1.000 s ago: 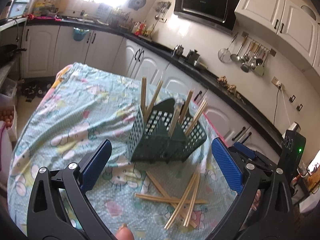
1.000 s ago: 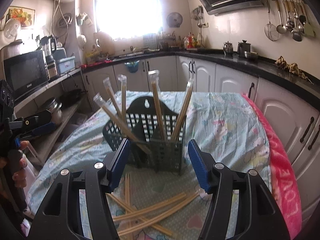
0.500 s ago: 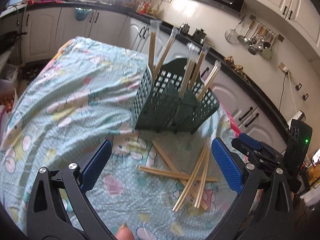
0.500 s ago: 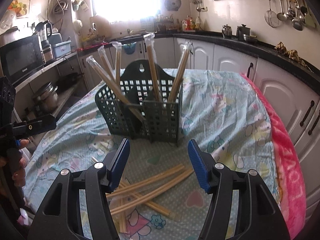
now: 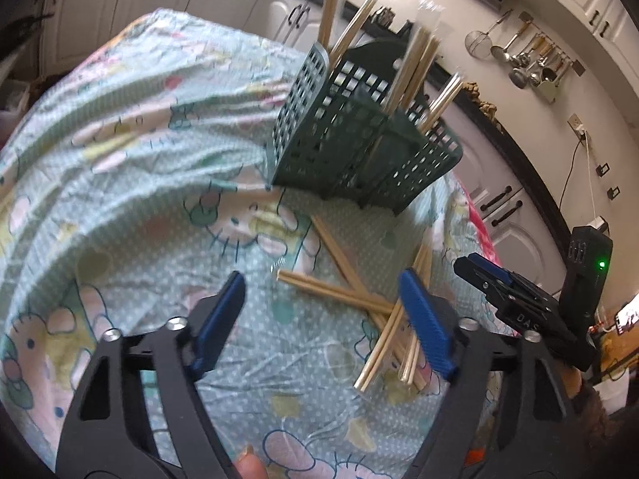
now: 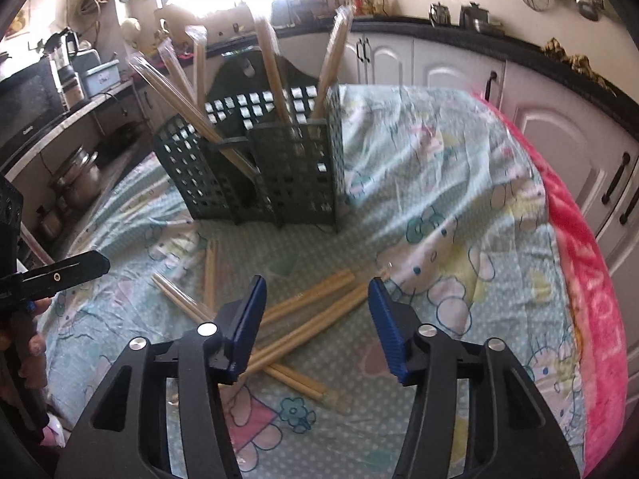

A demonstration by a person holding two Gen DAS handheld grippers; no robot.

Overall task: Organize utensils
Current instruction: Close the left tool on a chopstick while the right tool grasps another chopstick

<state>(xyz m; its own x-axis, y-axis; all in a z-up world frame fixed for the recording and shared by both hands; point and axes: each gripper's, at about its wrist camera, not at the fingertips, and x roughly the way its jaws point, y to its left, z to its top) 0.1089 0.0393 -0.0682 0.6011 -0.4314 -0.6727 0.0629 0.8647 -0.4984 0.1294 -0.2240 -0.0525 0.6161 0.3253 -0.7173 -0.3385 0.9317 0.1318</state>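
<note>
**Both grippers dropped toward the loose chopsticks**

Compared with a second earlier, both views had tipped down: the green basket (image 5: 359,135) slid up the frame and the scattered chopsticks (image 5: 383,319) on the desk came close. The left gripper (image 5: 325,319) had just been narrowing its fingers, though they were released, with a crossed pair lying between them, ungrasped. The right gripper (image 6: 315,319) had also been closing slightly, its fingers released above a bundle of chopsticks (image 6: 311,319). Several wrapped pairs already stood in the basket's compartments, so a pick-up looked imminent. A cartoon-print cloth (image 6: 459,183) covered the desk; white kitchen cabinets (image 6: 559,127) and hanging ladles (image 5: 531,64) lined the room.
</note>
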